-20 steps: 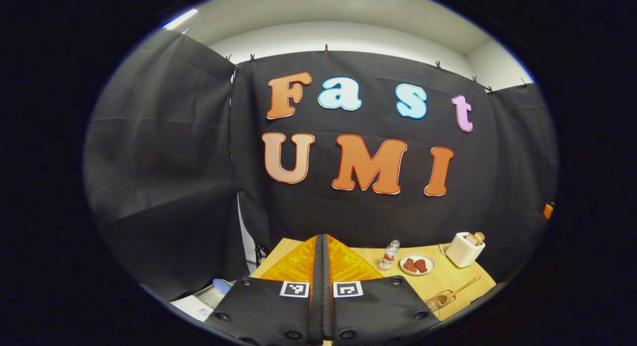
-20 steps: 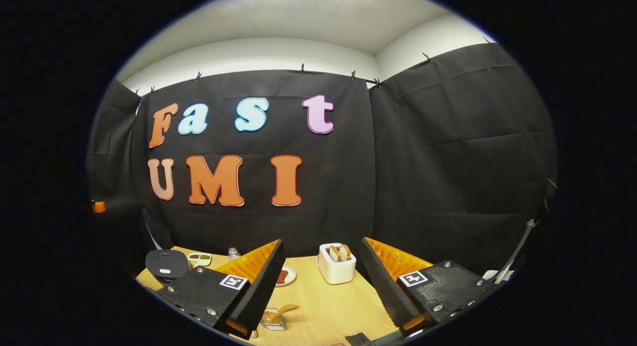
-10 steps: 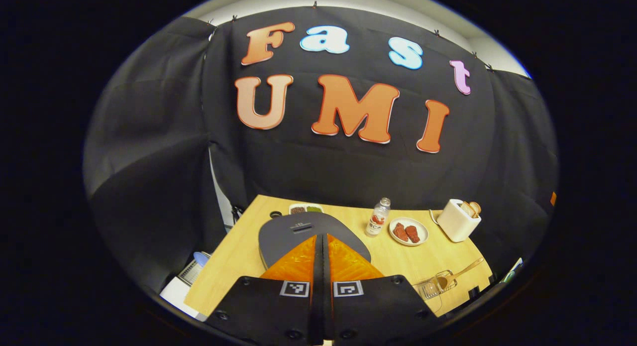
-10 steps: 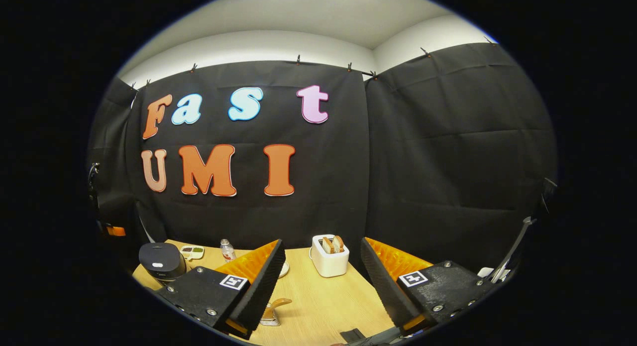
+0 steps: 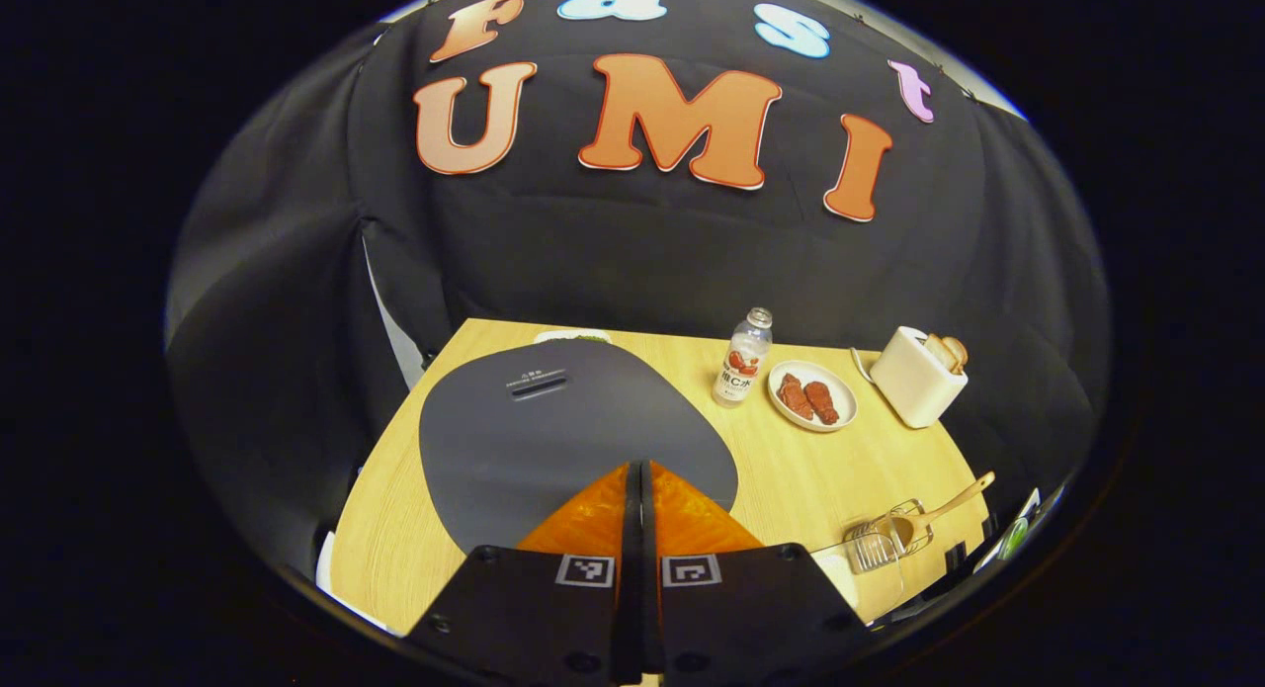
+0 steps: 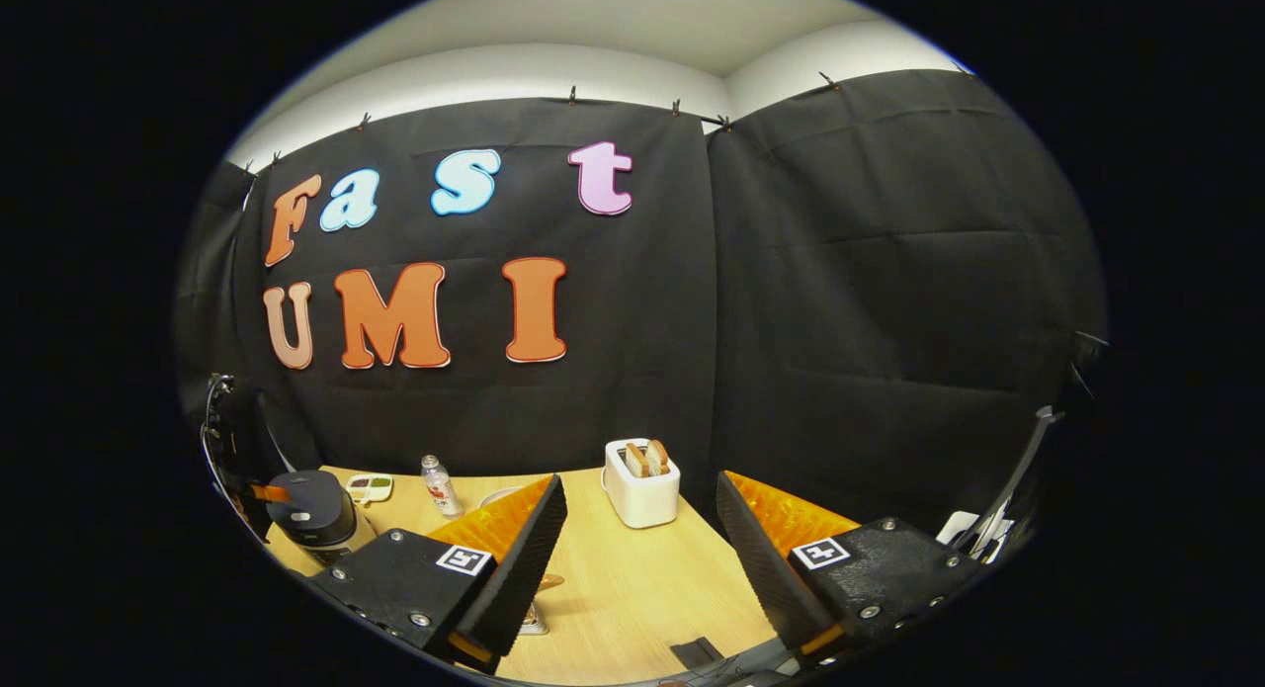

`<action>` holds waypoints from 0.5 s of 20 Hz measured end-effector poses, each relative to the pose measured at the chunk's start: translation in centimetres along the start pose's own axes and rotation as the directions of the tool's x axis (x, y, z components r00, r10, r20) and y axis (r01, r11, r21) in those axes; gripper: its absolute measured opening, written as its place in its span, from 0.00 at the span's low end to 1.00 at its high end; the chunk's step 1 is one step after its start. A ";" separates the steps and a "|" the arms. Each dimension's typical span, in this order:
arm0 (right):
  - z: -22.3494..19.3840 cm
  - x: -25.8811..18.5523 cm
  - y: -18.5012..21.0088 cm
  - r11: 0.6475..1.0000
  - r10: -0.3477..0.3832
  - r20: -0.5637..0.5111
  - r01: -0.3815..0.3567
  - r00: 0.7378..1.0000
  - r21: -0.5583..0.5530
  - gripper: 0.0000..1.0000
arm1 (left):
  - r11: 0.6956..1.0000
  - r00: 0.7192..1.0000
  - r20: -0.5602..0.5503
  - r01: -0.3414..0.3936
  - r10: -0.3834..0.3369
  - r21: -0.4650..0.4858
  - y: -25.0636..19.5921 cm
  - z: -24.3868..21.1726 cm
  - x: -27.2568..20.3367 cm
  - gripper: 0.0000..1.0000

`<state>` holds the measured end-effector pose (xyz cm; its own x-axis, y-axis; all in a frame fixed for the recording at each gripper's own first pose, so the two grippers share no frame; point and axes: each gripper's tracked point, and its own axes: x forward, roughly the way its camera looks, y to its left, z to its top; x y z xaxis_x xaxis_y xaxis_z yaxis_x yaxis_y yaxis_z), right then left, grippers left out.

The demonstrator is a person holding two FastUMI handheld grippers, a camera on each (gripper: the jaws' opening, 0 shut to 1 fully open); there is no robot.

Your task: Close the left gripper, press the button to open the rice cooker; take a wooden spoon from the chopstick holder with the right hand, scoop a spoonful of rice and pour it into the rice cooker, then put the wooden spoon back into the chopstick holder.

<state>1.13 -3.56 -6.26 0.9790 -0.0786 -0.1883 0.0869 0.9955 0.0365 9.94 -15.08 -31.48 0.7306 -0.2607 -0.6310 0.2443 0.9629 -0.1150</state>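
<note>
Because the first step calls for a blunt pressing tip, the left gripper (image 5: 637, 489) has its two orange fingers pressed flat together with nothing between them, poised just above the near edge of the dark lid of the rice cooker (image 5: 553, 430), judged on approach to the button, which cannot be made out; the lid is down. Right gripper (image 6: 637, 529): fingers spread wide, empty, held back at the near right, presumably kept free for the spoon. One wooden spoon (image 5: 939, 514) leans in one wire chopstick holder (image 5: 880, 544) at the near right of the table (image 5: 820, 470), handle slanting up and outward within reach of the right hand. Also counted: one bottle (image 5: 741, 359), one plate (image 5: 812, 395) bearing two red pieces, one white toaster (image 5: 914, 376) with two slices. Rice supply not identified
</note>
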 end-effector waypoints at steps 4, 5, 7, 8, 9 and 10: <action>-0.4 0.1 -0.2 1.000 -0.005 -0.009 0.005 1.000 0.006 0.95 | 0.999 0.999 -0.040 -0.004 0.005 0.037 -0.3 -1.7 1.1 0.04; -0.6 0.1 -0.1 1.000 -0.003 -0.010 0.003 1.000 0.007 0.95 | 0.999 0.999 -0.052 0.002 -0.001 0.032 -0.7 -2.4 1.2 0.04; -0.8 0.0 -0.3 1.000 -0.002 -0.015 0.002 1.000 0.009 0.95 | 1.000 0.999 -0.051 0.003 -0.002 0.017 -0.7 -2.6 1.5 0.04; -0.9 0.1 -0.3 1.000 -0.001 -0.016 0.001 1.000 0.008 0.95 | 1.000 0.999 -0.051 0.006 -0.005 0.014 -0.6 -2.5 1.5 0.04; -1.0 0.1 -0.3 1.000 -0.003 -0.020 0.003 1.000 0.007 0.95 | 1.000 0.998 -0.065 0.006 -0.005 0.013 -0.7 -2.7 1.3 0.04; -1.1 0.2 -0.3 1.000 -0.004 -0.025 0.004 1.000 0.006 0.95 | 1.000 0.997 -0.079 0.003 -0.002 0.010 -0.8 -2.8 1.4 0.04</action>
<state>1.08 -3.81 -7.42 0.9738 -0.0813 -0.2125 0.0922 0.9949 0.0420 8.96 -15.98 -34.39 0.6777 -0.2564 -0.6891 0.2528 0.9614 -0.1091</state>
